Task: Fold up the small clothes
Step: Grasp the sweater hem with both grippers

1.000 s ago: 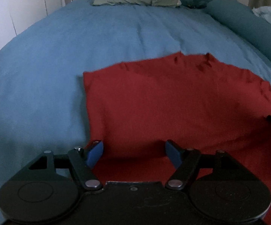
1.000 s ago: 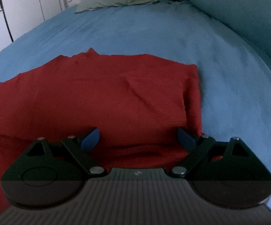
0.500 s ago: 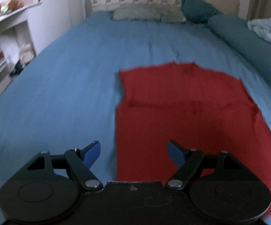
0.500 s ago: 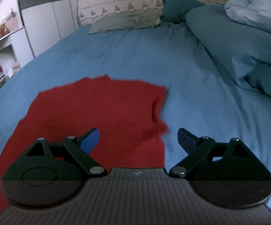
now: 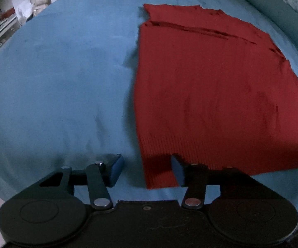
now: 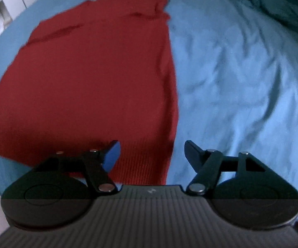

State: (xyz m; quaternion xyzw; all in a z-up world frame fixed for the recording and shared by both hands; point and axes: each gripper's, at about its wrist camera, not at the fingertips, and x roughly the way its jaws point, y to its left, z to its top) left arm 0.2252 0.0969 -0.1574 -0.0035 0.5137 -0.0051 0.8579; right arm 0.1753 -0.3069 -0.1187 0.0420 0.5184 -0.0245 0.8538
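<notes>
A red knitted garment (image 5: 211, 86) lies flat on the blue bed sheet (image 5: 56, 82), with a fold line across its far end and its ribbed hem nearest me. My left gripper (image 5: 147, 169) is open and empty, its jaws either side of the hem's near left corner. The garment also shows in the right wrist view (image 6: 91, 76). My right gripper (image 6: 152, 155) is open and empty, its jaws either side of the hem's near right corner, just above the cloth.
A teal bolster and rumpled duvet (image 6: 283, 6) lie at the bed's right side. White shelves with small items (image 5: 2, 24) stand left of the bed. The bed's near edge runs just under both grippers.
Both grippers pulled back from the far fold to the bed's near edge, and now sit at the hem's two near corners. The garment lies folded over at its far end.
</notes>
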